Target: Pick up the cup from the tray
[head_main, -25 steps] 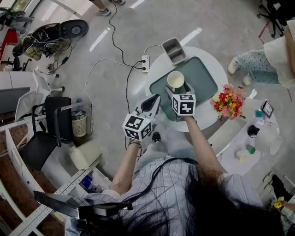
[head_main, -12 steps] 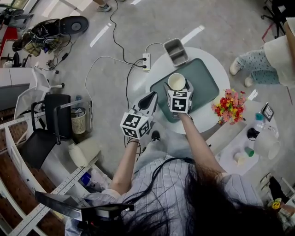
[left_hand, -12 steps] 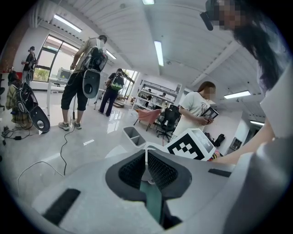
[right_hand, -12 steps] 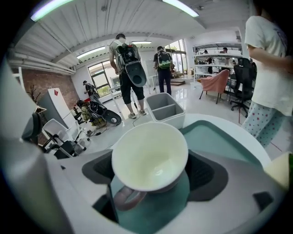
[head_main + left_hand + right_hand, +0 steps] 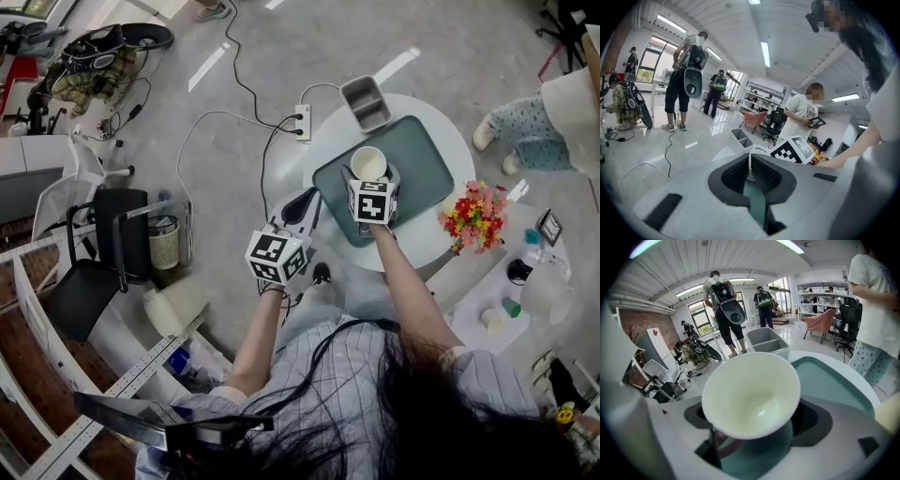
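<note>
A cream cup (image 5: 367, 163) stands upright and empty on the green tray (image 5: 427, 155), near the tray's left end. My right gripper (image 5: 368, 178) has reached over the tray's near edge, and its jaws stand wide on either side of the cup. In the right gripper view the cup (image 5: 750, 394) fills the space between the jaws of the right gripper (image 5: 754, 417), and I see no pad pressing on it. My left gripper (image 5: 302, 204) hovers off the table's left edge, jaws together and empty; the left gripper (image 5: 750, 161) points toward the tray.
The tray lies on a round white table (image 5: 441, 246). A grey two-part bin (image 5: 366, 101) sits at its far edge. Flowers (image 5: 476, 217) stand to the right. A power strip (image 5: 304, 122) and cables lie on the floor. A person (image 5: 876, 301) stands close by on the right.
My right gripper has moved forward over the tray, so the cup now sits between its jaws. The left gripper has barely shifted.
</note>
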`<state>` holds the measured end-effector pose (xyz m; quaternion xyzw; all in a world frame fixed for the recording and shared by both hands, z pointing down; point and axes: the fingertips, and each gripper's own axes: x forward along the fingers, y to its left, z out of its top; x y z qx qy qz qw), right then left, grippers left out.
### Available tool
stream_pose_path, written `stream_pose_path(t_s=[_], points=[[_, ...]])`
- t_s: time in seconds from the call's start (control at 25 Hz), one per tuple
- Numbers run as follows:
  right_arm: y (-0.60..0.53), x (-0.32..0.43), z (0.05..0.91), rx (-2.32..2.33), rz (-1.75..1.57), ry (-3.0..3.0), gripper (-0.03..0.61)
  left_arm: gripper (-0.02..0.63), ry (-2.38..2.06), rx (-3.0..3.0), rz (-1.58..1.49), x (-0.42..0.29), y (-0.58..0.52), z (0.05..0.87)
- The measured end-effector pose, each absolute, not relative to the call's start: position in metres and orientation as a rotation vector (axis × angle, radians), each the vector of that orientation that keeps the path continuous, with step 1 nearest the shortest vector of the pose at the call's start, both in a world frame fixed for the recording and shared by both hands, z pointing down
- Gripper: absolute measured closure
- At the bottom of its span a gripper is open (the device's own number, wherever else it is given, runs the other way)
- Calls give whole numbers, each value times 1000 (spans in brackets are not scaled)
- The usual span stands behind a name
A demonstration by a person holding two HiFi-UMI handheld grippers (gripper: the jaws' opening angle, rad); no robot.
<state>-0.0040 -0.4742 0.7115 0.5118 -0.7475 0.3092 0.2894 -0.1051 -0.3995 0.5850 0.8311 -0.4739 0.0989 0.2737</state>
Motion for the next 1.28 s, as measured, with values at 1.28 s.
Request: stream_pose_path(t_s=[1.28], points=[[-379, -29, 590, 1205, 859, -2251, 156, 600, -1245, 2337, 210, -126, -316, 546]])
